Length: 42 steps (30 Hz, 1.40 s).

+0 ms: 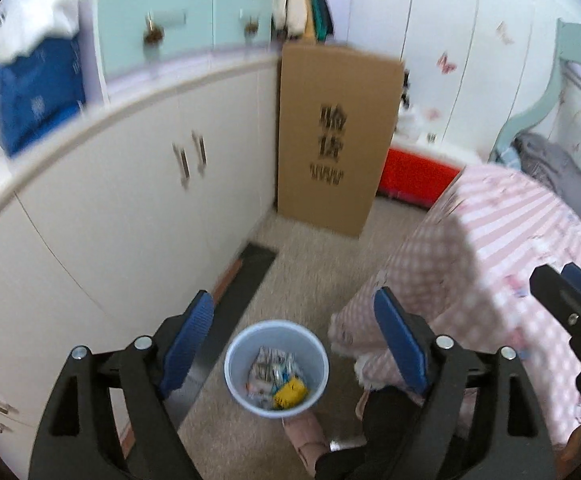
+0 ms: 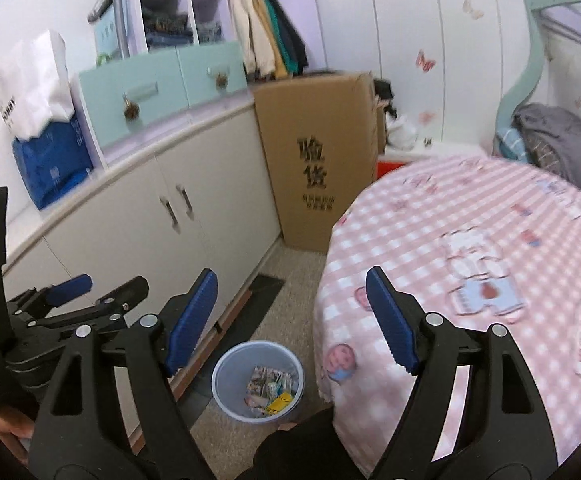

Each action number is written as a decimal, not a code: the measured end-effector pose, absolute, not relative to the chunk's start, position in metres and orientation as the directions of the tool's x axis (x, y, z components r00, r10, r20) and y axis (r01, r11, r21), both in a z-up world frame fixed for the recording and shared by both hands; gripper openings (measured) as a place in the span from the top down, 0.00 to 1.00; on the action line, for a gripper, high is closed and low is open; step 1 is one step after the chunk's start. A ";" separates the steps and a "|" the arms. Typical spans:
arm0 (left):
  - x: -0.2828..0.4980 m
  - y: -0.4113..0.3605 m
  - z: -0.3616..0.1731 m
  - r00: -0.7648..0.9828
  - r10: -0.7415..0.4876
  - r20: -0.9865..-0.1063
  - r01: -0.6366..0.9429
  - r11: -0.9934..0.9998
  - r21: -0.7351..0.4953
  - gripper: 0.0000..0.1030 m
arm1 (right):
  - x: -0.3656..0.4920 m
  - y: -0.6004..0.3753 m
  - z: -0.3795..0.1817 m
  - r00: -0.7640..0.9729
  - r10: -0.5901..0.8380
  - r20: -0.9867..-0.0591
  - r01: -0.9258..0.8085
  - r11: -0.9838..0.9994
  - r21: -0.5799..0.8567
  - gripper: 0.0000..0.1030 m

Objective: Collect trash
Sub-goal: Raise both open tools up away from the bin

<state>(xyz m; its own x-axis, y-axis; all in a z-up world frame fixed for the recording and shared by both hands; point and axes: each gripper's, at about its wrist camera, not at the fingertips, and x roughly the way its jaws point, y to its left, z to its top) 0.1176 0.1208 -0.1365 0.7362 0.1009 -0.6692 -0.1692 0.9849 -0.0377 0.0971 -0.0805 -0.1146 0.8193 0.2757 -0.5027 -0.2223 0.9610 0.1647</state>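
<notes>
We hold the left gripper spread wide with nothing in it, directly above the pale blue wastebasket, where wrappers already lie. Our right gripper is likewise released, beside the pink checked bed. Beyond both, a cardboard box leans in the corner.

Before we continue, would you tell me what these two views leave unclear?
- Wrappers in the bin: too small and blurred to identify, both views.
- Small print on the cardboard box: motion-blurred.
- Floor under the bed: hidden by the pink cover.
- Person's foot: partly hidden by the left gripper.
</notes>
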 end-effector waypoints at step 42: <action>-0.065 0.033 -0.028 0.955 0.026 -0.294 -0.016 0.999 0.035 0.09 | -0.080 -0.140 -0.067 0.955 0.140 -0.263 -0.115 0.987 0.108 0.14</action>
<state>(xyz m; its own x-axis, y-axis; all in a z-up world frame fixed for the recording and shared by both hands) -0.0651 0.0331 -0.0281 0.9554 0.0258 -0.2943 -0.0164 0.9993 0.0346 -0.0801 -0.1398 -0.0669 0.9547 0.1398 -0.2626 -0.1150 0.9875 0.1078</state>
